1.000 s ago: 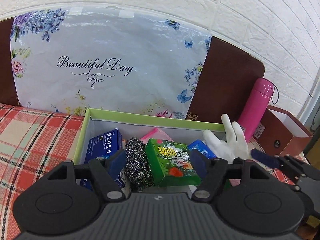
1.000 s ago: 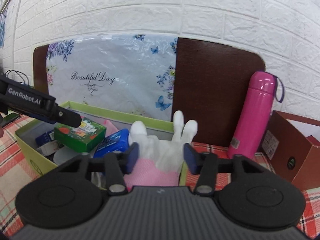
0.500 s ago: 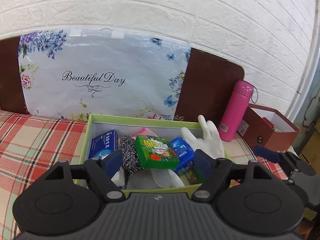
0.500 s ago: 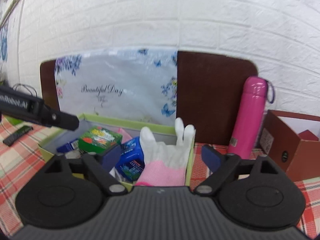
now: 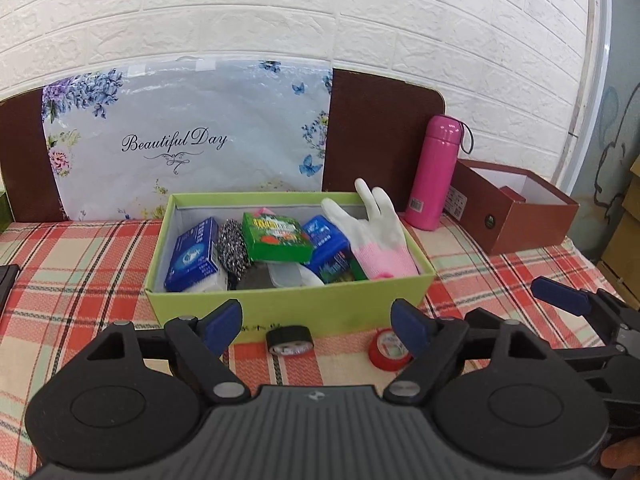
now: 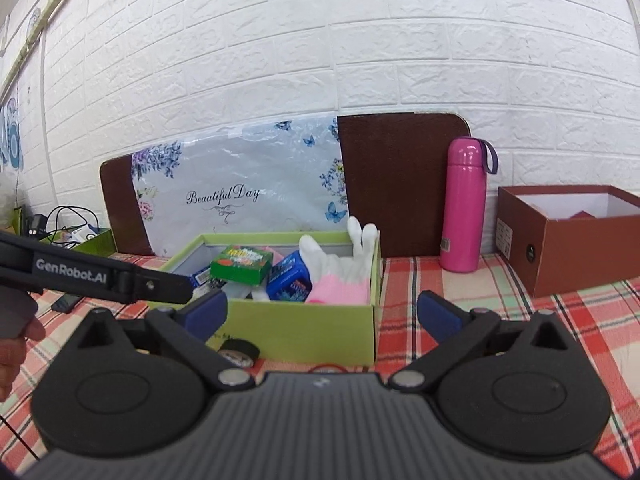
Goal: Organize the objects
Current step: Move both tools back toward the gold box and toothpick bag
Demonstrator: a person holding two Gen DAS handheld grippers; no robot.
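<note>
both tongs, left gripper (image 5: 318,326) and right gripper (image 6: 322,312), are held wide, empty; the red tape roll (image 5: 387,350), light and stiff, is best pinched across its rim.

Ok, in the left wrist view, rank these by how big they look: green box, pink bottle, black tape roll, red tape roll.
1. Green box
2. Pink bottle
3. Red tape roll and black tape roll look about alike; the gripper finger hides part of the red one, so I won't rank them.
</note>
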